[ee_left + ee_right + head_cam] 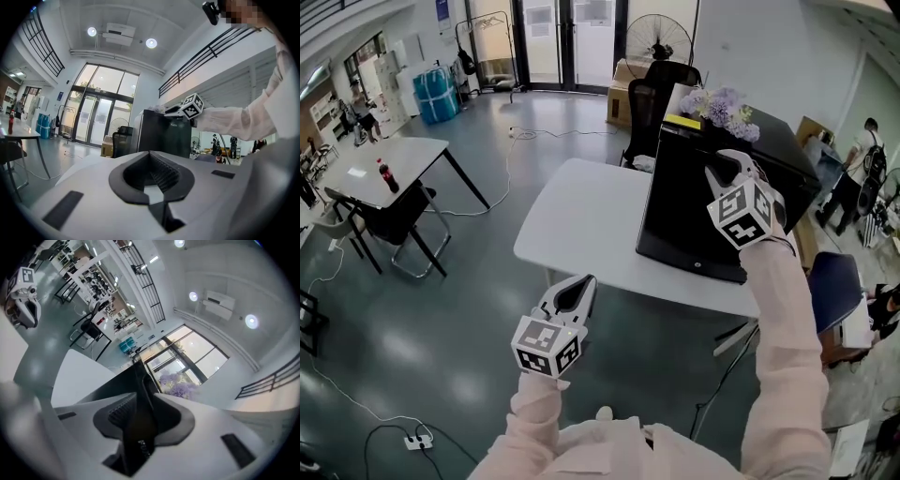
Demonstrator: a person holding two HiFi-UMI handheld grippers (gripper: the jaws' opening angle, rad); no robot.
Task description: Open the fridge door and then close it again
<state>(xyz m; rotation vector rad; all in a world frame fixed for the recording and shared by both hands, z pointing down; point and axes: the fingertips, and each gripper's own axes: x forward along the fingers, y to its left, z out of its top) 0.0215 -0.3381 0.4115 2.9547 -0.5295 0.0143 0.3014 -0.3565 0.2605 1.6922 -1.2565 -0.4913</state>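
One upright fridge (783,159), door (689,206) facing camera; right gripper (719,169) clamps edge.

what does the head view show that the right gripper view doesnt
Only the head view: the cola bottle on the side table, the fan, and the right hand-held gripper from outside. Only the right gripper view: ceiling lights and its jaws clamped on the fridge door edge up close. Both: the fridge door, purple flowers, left hand-held gripper.
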